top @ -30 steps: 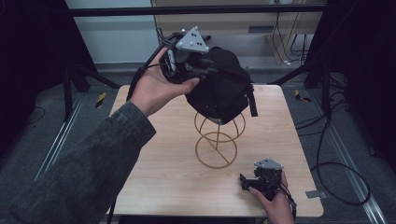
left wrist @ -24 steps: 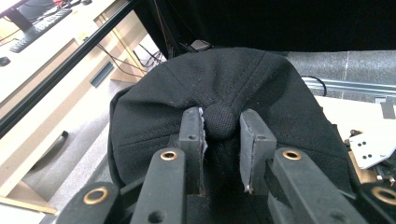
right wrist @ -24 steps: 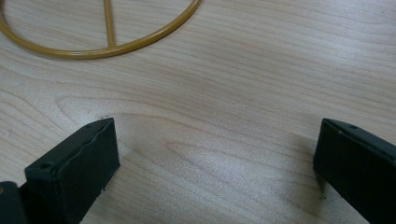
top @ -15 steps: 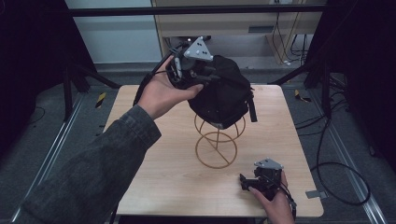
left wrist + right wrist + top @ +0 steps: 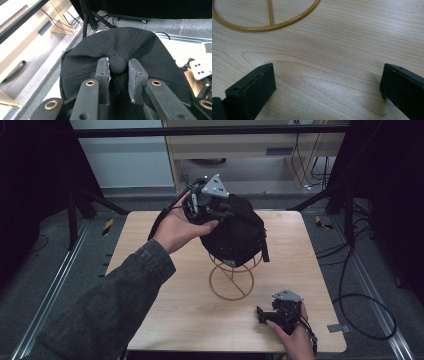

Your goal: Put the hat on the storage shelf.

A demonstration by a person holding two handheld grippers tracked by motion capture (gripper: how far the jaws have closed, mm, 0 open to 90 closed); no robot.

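The left gripper (image 5: 210,202) is clamped on the crown button (image 5: 117,64) of a black cap (image 5: 235,232), which sits on top of the gold wire stand (image 5: 231,277) at the middle of the wooden table (image 5: 150,245). The right gripper (image 5: 280,312) rests on the table near the front edge, jaws spread wide and empty.

The pinch takes in little more than the button, so the cap could swing or slip free. If it sits skewed on the wire dome, it may slide off on release. The light stand has nothing steadying it; a sideways push could tip it.
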